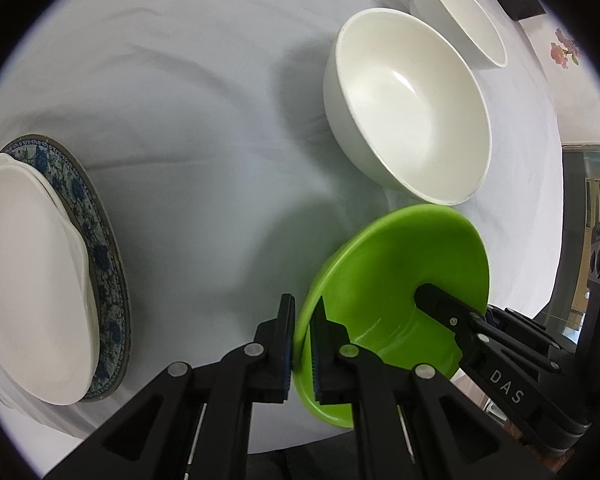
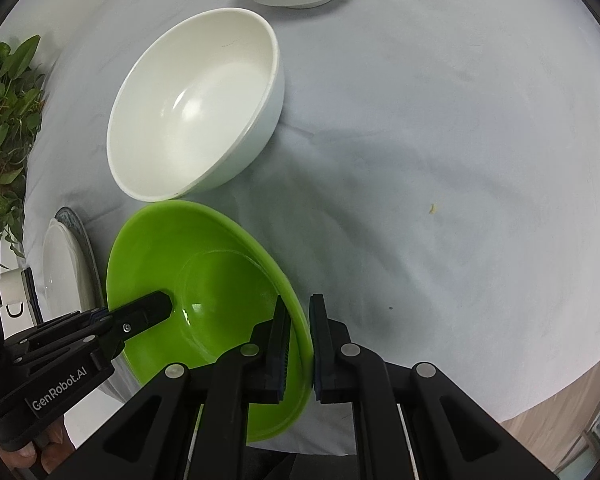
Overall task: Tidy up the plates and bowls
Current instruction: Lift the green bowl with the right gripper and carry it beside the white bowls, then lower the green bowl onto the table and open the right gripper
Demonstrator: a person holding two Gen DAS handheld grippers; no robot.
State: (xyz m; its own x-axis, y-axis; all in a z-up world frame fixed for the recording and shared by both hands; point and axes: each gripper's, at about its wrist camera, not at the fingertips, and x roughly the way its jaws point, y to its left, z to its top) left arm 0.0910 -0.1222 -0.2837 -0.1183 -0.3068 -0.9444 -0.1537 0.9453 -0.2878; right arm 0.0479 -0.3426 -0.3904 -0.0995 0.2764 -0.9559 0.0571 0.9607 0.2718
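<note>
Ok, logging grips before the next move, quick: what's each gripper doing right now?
Left gripper: shut on the green bowl, fingers pinching its rim.
Right gripper: shut on the opposite rim of the same bowl.

**Your two handheld grippers: build and markings**

Your left black plastic two-finger gripper shows angular linkage arms joined by round silver pivot pins, and ribbed blue-edged pads on its fingers. From the other camera its side reads "GenRobot.AI" in white. Your right black plastic two-finger gripper is built alike, with the same silver pins; its arm bears white letters "DAS" and small silver screws.
</note>
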